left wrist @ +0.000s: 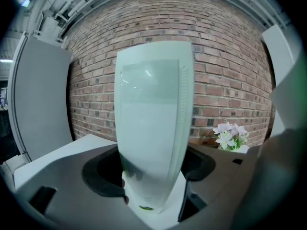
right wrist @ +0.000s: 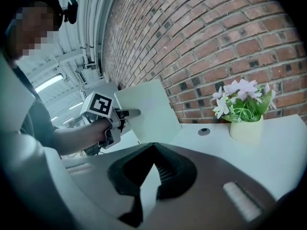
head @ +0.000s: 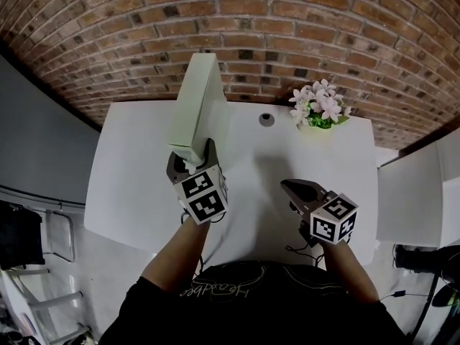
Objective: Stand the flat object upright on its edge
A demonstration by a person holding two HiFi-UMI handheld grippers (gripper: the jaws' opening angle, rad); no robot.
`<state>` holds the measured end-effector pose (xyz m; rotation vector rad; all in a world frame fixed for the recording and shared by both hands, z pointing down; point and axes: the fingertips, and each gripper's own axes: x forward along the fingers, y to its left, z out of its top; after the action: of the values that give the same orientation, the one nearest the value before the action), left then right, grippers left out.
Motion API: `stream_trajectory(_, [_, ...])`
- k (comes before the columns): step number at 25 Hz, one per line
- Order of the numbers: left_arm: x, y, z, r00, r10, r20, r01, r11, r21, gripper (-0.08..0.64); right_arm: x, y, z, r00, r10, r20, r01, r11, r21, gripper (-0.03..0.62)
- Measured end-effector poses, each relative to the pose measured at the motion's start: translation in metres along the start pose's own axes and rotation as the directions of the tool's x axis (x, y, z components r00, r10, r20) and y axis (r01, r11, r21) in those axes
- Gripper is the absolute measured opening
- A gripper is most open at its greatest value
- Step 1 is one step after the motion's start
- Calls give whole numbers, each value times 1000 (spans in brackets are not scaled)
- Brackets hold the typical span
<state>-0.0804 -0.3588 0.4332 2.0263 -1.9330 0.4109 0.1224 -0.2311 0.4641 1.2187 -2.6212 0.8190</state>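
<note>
free: table [head: 251, 157] middle bare before me | blocked: board [head: 195, 106] at my left, flowerpot [head: 318, 113] back right, wall [head: 323, 27] behind

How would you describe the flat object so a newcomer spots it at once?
Start at the white table against the brick wall. On its left half, the left claw grips a pale, flat rectangular slab by its near end. It is the only thing held, unlike the small flower pot standing back right.

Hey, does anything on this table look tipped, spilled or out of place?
Nothing spilled or broken. Only the pale flat panel is askew: it leans in the left tool rather than standing by itself. The flower pot sits upright.
</note>
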Motion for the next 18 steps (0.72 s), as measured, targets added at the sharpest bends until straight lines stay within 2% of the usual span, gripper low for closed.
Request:
stream_trajectory(6, [11, -2, -1, 1000, 6, -25, -6, 1000, -2, 328, -5, -1, -4, 1000, -19, -14, 19, 1000, 2, 6])
stream_trajectory(12, [25, -3, 6, 1000, 5, 2, -5, 1000, 1, 330, -11, 1, 4, 999, -29, -15, 29, 999, -13, 6])
stream_trajectory(18, [29, -8, 8, 1000, -25, -1, 25, 1000, 7, 330, -19, 4, 10, 999, -46, -5, 46, 999, -16, 6])
